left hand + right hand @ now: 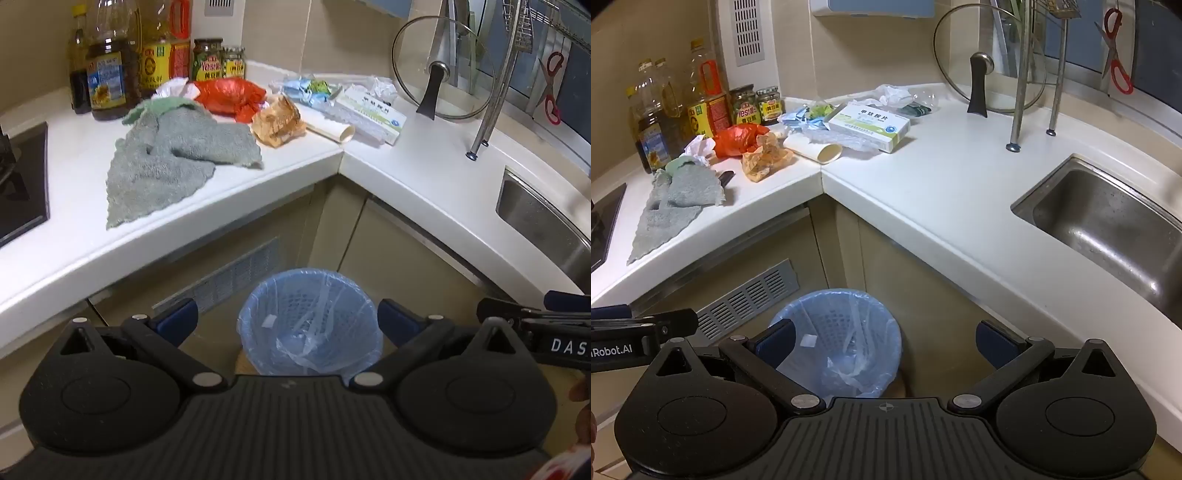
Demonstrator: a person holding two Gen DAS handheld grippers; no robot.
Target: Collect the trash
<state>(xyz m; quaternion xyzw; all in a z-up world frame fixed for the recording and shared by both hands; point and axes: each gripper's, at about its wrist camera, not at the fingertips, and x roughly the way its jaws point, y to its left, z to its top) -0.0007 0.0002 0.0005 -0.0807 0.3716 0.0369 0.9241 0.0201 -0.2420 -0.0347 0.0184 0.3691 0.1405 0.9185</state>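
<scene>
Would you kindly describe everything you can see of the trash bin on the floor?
The trash bin is a small round basket with perforated, plastic-looking walls, lined with a thin translucent blue bag folded over its rim. It stands upright on the floor in the inner corner below the white countertop, in front of the cabinet doors and beside a vent grille. It looks nearly empty; only crumpled liner and a small pale scrap show inside. Nothing else touches it.

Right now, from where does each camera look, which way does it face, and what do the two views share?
Left wrist: sits on the left hand-held gripper, facing down and forward at the blue-lined trash bin and the cluttered counter corner; its open fingers show, with the right hand-held gripper at the right edge.
Right wrist: sits on the right hand-held gripper, further toward the sink; its open fingers show.
Shared: bin, medicine box, gray towel, glass lid.
</scene>
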